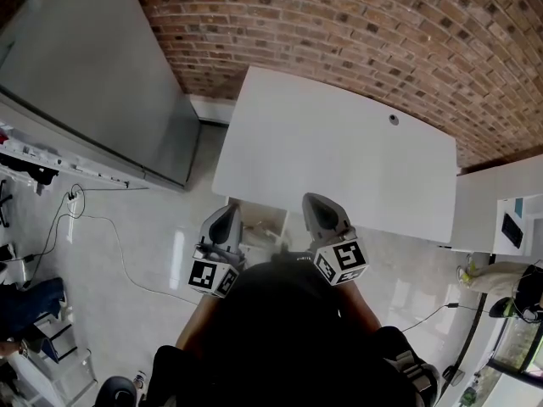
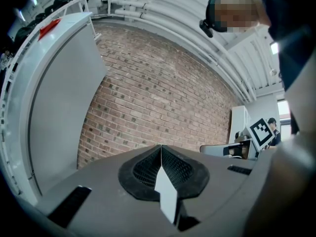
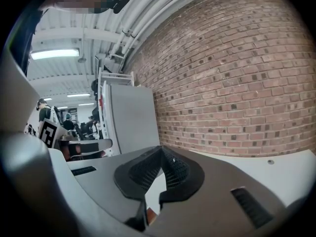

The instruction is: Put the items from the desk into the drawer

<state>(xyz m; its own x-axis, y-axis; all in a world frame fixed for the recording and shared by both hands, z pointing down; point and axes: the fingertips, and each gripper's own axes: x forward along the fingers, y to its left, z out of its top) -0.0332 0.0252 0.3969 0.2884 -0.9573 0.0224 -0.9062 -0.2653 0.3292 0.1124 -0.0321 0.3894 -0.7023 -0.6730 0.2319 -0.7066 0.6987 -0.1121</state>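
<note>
Head view: desk (image 1: 339,155) top bare, no items visible. What seems the open drawer (image 1: 261,220) lies under its near edge, between left gripper (image 1: 224,224) and right gripper (image 1: 322,210), nearer the left. Both clenched, empty.

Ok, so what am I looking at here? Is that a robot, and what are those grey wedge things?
No robot here: a person holds a two-jaw gripper in each hand. The head view comes from a camera on the person's head, looking down; the left gripper and right gripper show near the body, each carrying a marker cube. The other two pictures come from cameras riding on the grippers, looking along their jaws toward the brick wall. In both, the jaws are closed tip to tip, holding nothing. The white desk looks bare except for a small round hole. Under its near edge sits what seems an open drawer; its contents are unclear.
</note>
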